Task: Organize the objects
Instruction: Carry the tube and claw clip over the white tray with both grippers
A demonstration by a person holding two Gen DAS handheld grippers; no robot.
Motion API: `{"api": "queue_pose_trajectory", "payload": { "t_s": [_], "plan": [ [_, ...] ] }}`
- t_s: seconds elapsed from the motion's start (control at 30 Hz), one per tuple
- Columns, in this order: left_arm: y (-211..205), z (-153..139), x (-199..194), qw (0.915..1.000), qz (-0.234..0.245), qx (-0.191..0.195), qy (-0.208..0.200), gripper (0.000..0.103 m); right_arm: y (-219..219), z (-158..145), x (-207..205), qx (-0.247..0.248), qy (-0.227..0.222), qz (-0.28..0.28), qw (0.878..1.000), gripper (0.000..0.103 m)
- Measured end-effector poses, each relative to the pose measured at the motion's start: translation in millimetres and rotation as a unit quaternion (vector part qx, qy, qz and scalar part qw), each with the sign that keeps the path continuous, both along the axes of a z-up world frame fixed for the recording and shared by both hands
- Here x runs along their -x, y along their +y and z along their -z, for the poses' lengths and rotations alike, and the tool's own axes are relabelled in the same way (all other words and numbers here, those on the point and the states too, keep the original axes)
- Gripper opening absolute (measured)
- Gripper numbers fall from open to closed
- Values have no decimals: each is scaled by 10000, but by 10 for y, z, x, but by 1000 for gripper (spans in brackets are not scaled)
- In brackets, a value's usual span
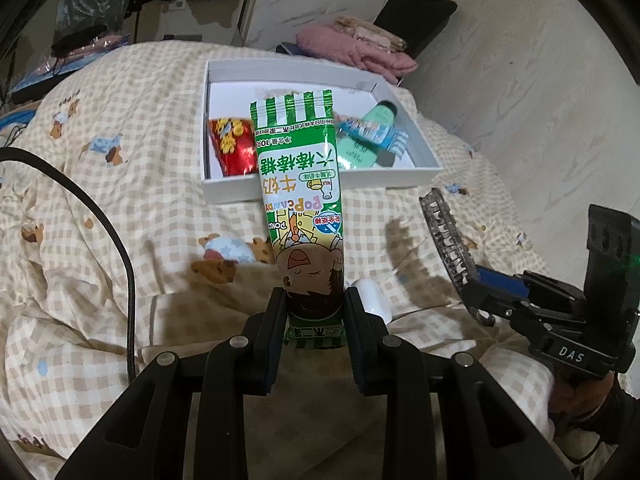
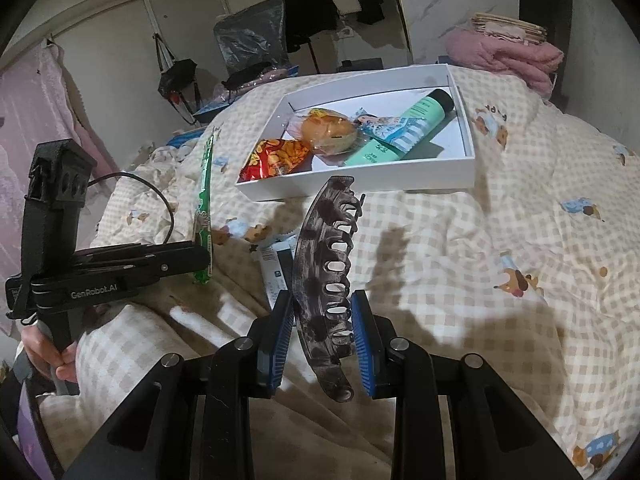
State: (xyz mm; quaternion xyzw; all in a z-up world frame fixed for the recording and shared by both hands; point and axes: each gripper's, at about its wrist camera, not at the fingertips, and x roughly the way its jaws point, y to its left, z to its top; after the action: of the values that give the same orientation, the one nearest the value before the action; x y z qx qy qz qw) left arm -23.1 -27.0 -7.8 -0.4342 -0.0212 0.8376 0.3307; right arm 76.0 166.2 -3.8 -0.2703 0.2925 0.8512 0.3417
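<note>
step in hand, as i judge it: carrying two loose items to the white box [image 2: 460,178] on the bed [image 2: 500,240], both of them held above the quilt and neither yet inside. my left hand-held gripper [image 1: 314,304] is closed narrow on the lower end of a green candy packet [image 1: 298,168], which stands upright between the pads with its top edge in line with the box's near wall. my right hand-held gripper [image 2: 322,318] is closed on a dark hair clip [image 2: 324,272], gripped about its lower half, teeth facing right. the box already holds a red snack bag [image 2: 276,158], a wrapped bun [image 2: 328,132], a mint-green tube [image 2: 420,118] and a blue-and-white packet [image 2: 394,130]. next move, in my judgement: bring each item forward over the near wall, find bare floor in the box, lower, then let go. free room looks limited; the far left corner seems clearest.
</note>
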Motion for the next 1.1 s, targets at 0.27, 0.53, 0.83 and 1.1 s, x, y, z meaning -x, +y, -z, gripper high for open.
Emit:
{"api": "queue_pose_trajectory", "payload": {
  "t_s": [0.27, 0.53, 0.83, 1.1],
  "plan": [
    [-19, -73, -21, 9998, -90, -9, 185, 31, -67, -78, -21, -268, 179, 24, 9995, 31],
    [-53, -125, -7, 9999, -68, -83, 116, 31, -68, -120, -10, -229, 206, -76, 9995, 31],
    [-106, -681, 96, 9986, 86, -350, 392, 31, 24, -721, 31, -584, 533, -419, 9960, 30],
    [-119, -1303, 558, 9939, -115, -825, 723, 31, 373, -1398, 19, -1229, 728, -209, 9895, 30]
  ]
}}
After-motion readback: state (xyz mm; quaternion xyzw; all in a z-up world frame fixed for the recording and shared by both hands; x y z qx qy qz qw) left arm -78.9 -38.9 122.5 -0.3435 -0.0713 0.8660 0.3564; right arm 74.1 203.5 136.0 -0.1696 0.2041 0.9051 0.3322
